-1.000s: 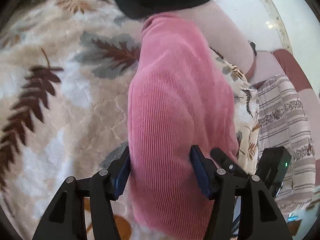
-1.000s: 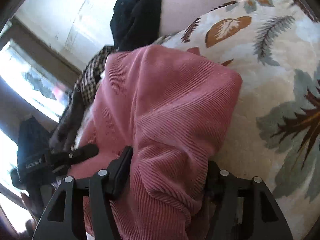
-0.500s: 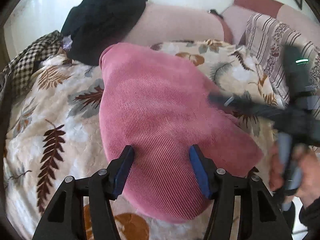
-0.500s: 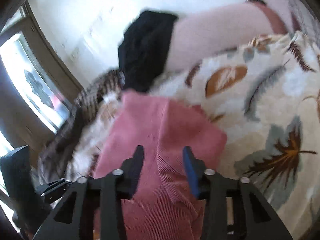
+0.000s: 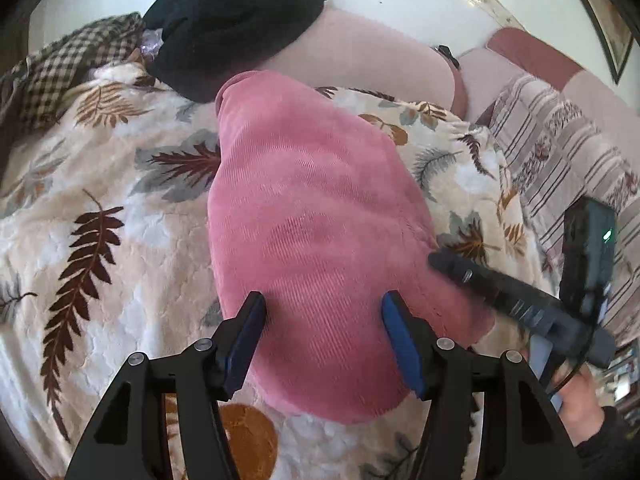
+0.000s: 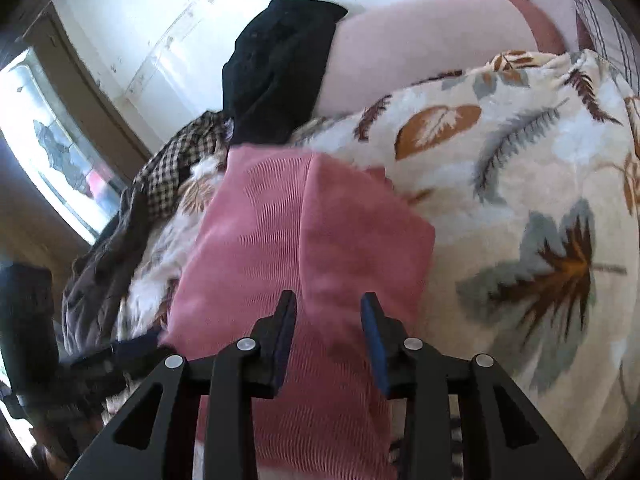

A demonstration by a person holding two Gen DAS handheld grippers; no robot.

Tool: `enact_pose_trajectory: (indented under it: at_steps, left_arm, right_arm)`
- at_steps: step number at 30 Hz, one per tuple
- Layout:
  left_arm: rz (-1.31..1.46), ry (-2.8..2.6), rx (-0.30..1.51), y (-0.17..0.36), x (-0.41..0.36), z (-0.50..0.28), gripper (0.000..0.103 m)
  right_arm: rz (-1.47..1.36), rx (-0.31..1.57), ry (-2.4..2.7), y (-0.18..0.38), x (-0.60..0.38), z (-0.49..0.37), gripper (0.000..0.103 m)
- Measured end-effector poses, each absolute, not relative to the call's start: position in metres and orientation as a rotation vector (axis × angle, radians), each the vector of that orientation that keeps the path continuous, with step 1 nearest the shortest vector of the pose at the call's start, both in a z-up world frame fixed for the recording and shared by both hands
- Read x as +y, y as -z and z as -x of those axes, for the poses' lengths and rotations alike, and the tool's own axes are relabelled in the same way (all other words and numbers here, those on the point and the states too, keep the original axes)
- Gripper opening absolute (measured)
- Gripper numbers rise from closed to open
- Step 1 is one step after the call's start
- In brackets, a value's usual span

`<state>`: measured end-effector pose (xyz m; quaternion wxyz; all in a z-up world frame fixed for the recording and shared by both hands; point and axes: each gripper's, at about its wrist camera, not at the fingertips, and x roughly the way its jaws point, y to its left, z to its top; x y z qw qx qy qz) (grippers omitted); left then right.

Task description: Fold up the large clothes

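A pink ribbed garment (image 5: 312, 216) lies folded into a long pad on a leaf-patterned blanket (image 5: 92, 248). My left gripper (image 5: 322, 320) hovers open over its near end, with the cloth below both blue pads and neither pressing on it. My right gripper (image 6: 328, 320) hangs over the garment (image 6: 300, 248) from the other side. Its jaws are opening and nothing is pinched between them. In the left wrist view the right gripper (image 5: 500, 296) shows at the garment's right edge, held by a hand (image 5: 576, 400). The left gripper (image 6: 120, 356) is a dark blur low on the left of the right wrist view.
A black garment (image 5: 236, 20) lies on a pale pink cushion (image 5: 372, 52) at the far end. A checked cloth (image 5: 76, 60) is bunched at the far left. A striped cover (image 5: 560, 152) runs along the right. A bright window (image 6: 52, 152) is at the left.
Both grippers have pulled back and risen from the garment. The fold that bulged between the right fingers now lies flat below them; the right jaws narrowed, then widened a little.
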<state>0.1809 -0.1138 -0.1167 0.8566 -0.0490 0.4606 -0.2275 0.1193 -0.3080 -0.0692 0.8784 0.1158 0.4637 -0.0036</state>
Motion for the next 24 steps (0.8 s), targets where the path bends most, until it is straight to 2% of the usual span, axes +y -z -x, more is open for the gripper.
enact_pose_trajectory:
  at_steps: [2, 7, 8, 9, 11, 19, 24]
  left_arm:
    - [0.066, 0.479, 0.964, 0.116, -0.119, -0.179, 0.06]
    - [0.093, 0.488, 0.955, 0.094, -0.109, -0.154, 0.06]
    - [0.097, 0.479, 0.949, 0.091, -0.104, -0.148, 0.06]
    - [0.101, 0.469, 0.941, 0.089, -0.098, -0.142, 0.06]
    - [0.098, 0.437, 0.939, 0.087, -0.089, -0.131, 0.062]
    - [0.035, 0.355, 0.961, 0.085, -0.082, -0.102, 0.066]
    - [-0.017, 0.326, 0.955, 0.084, -0.086, -0.091, 0.069]
  right_arm:
    - [-0.167, 1.0, 0.037, 0.078, -0.305, -0.113, 0.047]
    - [-0.135, 0.985, 0.094, 0.042, -0.294, -0.096, 0.048]
    - [-0.12, 0.994, 0.098, 0.038, -0.292, -0.094, 0.053]
    - [-0.093, 1.018, 0.114, 0.033, -0.287, -0.089, 0.067]
    - [-0.034, 1.057, 0.173, 0.029, -0.278, -0.079, 0.083]
    - [-0.022, 1.209, 0.249, 0.037, -0.263, -0.046, 0.087]
    - [-0.039, 1.136, 0.236, 0.024, -0.256, -0.026, 0.087]
